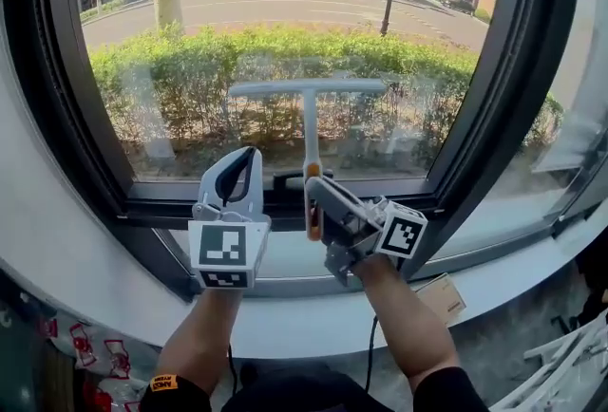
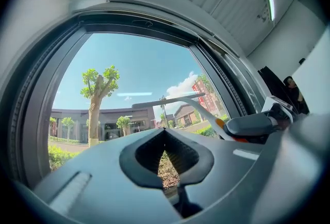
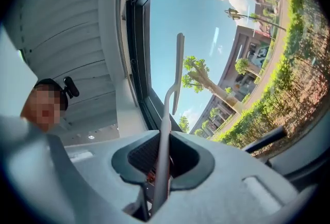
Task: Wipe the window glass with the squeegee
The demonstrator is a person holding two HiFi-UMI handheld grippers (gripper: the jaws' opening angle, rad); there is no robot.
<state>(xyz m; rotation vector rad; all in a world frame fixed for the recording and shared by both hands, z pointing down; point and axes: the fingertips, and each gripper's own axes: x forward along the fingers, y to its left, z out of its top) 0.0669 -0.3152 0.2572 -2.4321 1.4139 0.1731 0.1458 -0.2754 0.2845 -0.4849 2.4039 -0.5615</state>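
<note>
The squeegee (image 1: pixel 310 89) has a white T-shaped blade held level in front of the lower part of the window glass (image 1: pixel 285 11); I cannot tell whether it touches the glass. Its thin handle runs down to an orange grip. My right gripper (image 1: pixel 316 199) is shut on that handle, below the blade. In the right gripper view the handle (image 3: pixel 164 135) passes between the shut jaws of the right gripper (image 3: pixel 159 169) and rises to the blade (image 3: pixel 179 63). My left gripper (image 1: pixel 237 176) is shut and holds nothing, just left of the handle. From the left gripper (image 2: pixel 166 161) the squeegee (image 2: pixel 170 100) shows up and to the right.
A thick black window frame (image 1: pixel 480 125) surrounds the glass, with a white sill (image 1: pixel 285 329) below. A cardboard box (image 1: pixel 443 296) and red-and-white packets (image 1: pixel 85 353) lie on the floor. A person (image 3: pixel 46 101) stands behind in the room.
</note>
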